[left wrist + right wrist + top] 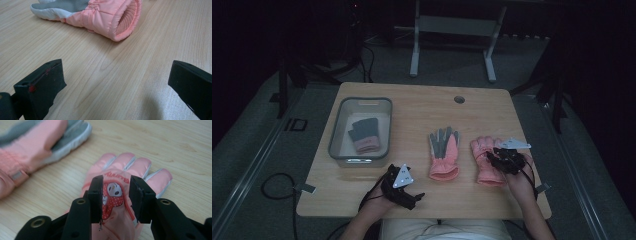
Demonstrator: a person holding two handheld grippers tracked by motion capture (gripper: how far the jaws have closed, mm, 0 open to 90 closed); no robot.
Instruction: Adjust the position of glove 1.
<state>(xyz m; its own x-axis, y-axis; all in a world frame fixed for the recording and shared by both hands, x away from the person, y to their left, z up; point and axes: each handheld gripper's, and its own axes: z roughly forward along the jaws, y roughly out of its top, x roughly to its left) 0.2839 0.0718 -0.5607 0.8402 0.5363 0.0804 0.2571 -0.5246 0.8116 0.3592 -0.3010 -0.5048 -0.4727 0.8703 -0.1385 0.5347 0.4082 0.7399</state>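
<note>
The pink glove (120,202) lies back-up on the table (422,105) near your right edge, a cartoon patch showing; your right gripper (115,195) straddles that patch, jaws narrow and parted, pads not pressing; the second glove (444,152) lies palm-up just beside; your left gripper (404,187) rests near it, jaws wide, nothing between; a bin (337,130) holds a grey glove (364,134).
</note>
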